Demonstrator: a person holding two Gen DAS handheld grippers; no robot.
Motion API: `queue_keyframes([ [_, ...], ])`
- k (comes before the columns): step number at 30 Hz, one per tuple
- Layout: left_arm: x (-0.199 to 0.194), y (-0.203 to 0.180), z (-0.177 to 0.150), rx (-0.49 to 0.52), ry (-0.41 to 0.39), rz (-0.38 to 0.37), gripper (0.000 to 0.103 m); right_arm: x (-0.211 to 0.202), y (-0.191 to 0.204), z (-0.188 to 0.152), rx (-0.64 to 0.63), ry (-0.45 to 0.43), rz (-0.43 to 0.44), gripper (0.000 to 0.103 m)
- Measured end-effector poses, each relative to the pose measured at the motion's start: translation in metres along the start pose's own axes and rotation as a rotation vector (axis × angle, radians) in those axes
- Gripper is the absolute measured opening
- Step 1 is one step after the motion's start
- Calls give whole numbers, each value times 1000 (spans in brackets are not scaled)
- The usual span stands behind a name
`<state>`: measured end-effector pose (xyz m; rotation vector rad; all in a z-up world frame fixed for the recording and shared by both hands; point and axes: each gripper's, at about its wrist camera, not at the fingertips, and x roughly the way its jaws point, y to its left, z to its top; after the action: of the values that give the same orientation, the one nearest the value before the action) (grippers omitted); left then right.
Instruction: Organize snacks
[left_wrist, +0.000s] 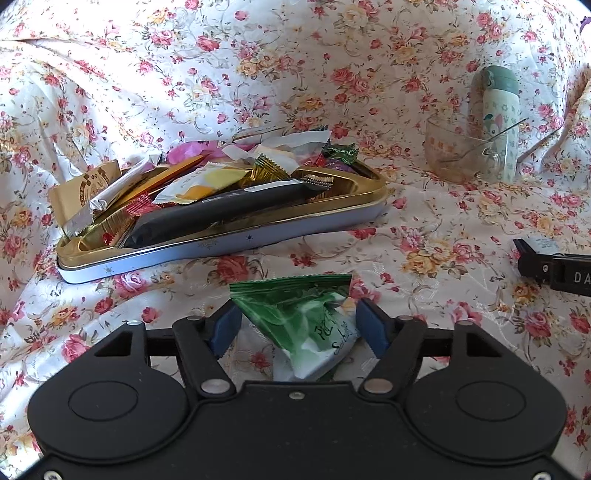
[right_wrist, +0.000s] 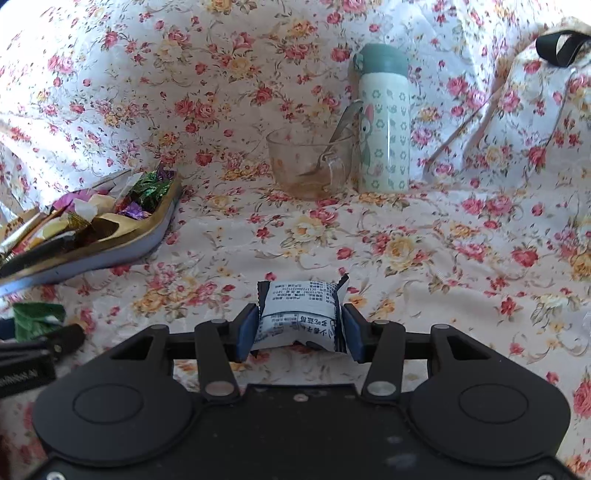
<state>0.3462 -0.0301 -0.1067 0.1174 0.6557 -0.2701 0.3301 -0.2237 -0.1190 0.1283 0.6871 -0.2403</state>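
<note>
Green snack packet (left_wrist: 306, 325) between parted left fingers (left_wrist: 225, 328); white packet (right_wrist: 301, 314) (right view only) pinched.

The left gripper (left_wrist: 297, 325) has a matte black plastic body with two round raised discs, silver rivets at the linkage pivots, and blue padded fingers (left_wrist: 373, 325). The right gripper (right_wrist: 300, 330) is built alike: black housing, silver pivot pins, blue fingers (right_wrist: 246, 332), and faint dusty specks.
</note>
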Motion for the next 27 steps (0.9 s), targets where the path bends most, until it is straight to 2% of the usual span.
queue_keyframes([
  [5,-1,-1,1,10,5,12,73,1,-10,0,41,-7,31,51],
  [11,-11,4,8,1,46,2,72,1,-13,0,61,-7,49,51],
  [14,-26,1,8,52,41,17,72,1,-15,-1,78,-9,60,51],
  [17,-34,-3,5,84,70,19,72,1,-16,-2,86,-10,66,51],
  [27,-16,-15,9,4,111,78,72,1,-16,-2,88,-11,66,51],
])
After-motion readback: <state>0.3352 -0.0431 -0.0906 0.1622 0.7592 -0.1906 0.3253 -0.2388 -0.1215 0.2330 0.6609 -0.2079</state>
